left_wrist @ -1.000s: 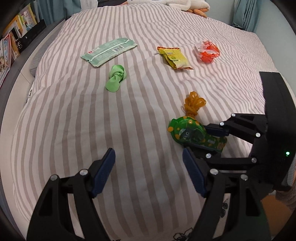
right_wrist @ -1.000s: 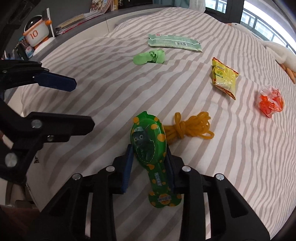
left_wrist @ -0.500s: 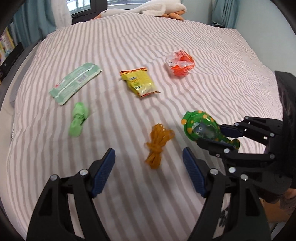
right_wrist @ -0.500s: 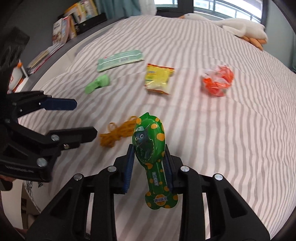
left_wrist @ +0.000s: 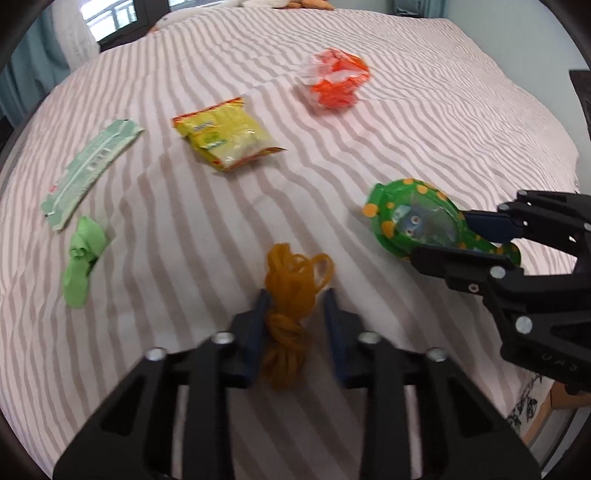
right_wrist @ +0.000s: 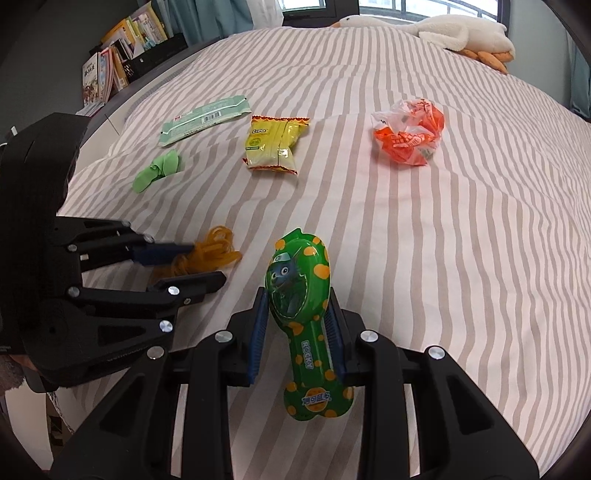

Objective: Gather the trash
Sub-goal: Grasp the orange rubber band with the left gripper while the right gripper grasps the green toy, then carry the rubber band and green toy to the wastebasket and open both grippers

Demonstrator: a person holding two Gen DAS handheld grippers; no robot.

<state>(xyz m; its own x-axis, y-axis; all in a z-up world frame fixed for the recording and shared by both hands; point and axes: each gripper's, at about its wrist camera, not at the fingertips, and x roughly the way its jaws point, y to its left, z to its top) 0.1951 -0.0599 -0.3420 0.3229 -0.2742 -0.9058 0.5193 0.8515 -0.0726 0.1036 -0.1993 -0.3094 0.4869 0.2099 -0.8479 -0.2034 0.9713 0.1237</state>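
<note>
Underneath, striped bed (right_wrist: 461, 229) w/ trash spread out: orange bag (right_wrist: 410, 133), yellow packet (right_wrist: 273, 144), mint wrapper (right_wrist: 203, 120), green scrap (right_wrist: 157, 171). Right gripper (right_wrist: 295, 325) fingers clamped on green toy (right_wrist: 299, 291). Left gripper (left_wrist: 293, 314) fingers closing, orange cord bundle (left_wrist: 290, 291) btwn them, near bed's front edge.

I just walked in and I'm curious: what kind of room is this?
Most likely a bedroom. The litter lies on a wide bed with a striped cover, a white plush goose rests at its far end, and shelves of books stand alongside.
</note>
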